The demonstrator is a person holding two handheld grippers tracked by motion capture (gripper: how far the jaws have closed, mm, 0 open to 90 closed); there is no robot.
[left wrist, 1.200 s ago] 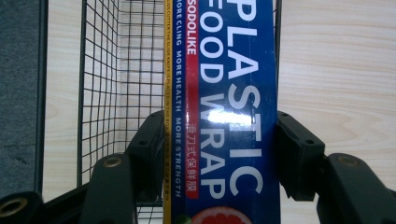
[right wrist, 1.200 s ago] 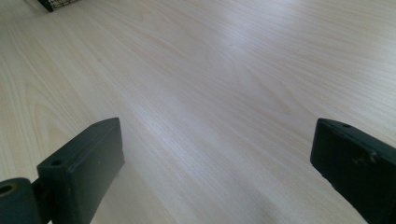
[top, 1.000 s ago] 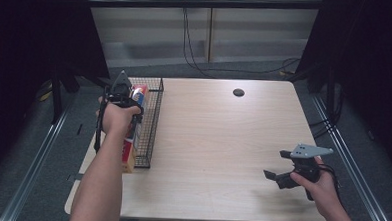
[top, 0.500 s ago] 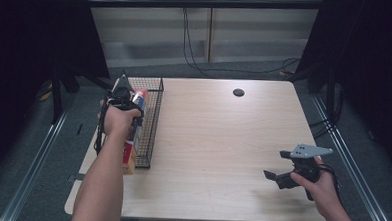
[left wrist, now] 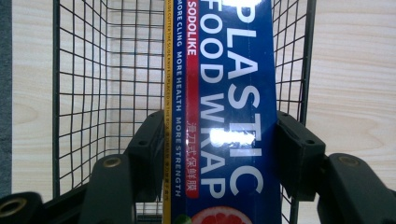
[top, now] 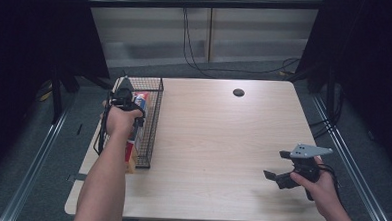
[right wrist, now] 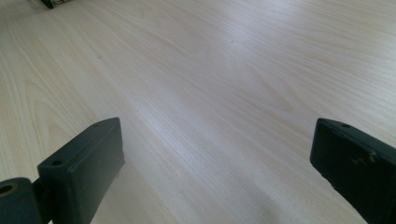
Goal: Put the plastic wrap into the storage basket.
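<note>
Nearest the person, the right tongs (top: 276,166) hover spread wide, gripping nothing, over bare desk (top: 217,141). Farther off at the left edge, the left tongs (left wrist: 219,149) clamp the blue plastic food wrap box (left wrist: 224,93) by its long sides, right over the black wire basket (top: 152,118), with more packages inside.

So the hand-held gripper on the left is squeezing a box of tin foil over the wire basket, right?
Not quite. The left hand-held gripper is squeezing a box over the wire basket, but it is a plastic food wrap box, not tin foil. The left gripper view shows the words printed on it.
</note>
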